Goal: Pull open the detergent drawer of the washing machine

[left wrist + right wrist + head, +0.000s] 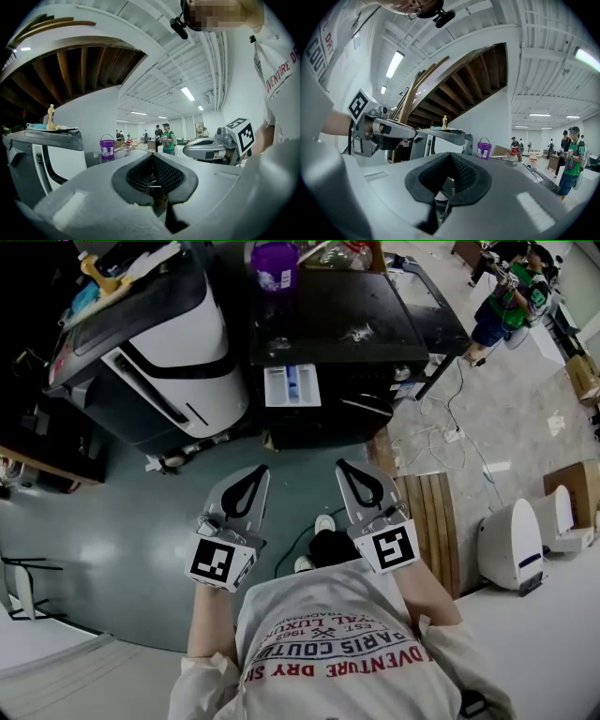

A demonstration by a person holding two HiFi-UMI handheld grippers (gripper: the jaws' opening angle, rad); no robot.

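Observation:
The black washing machine [347,334] stands ahead of me at the top of the head view. Its white detergent drawer [292,385] sticks out of the front, pulled open, with blue inside. My left gripper [257,472] and right gripper [346,468] hang side by side in the air below the machine, well short of the drawer. Each has its jaws closed together with nothing between them. The left gripper view shows closed pads [140,174] and the right gripper [220,147] beside it. The right gripper view also shows closed pads [461,174].
A purple bucket [274,265] sits on the machine's top. A white and black appliance [178,352] leans at the left. A wooden pallet [427,521], floor cables [450,432] and a white unit [511,545] lie to the right. A person in green [506,296] stands far right.

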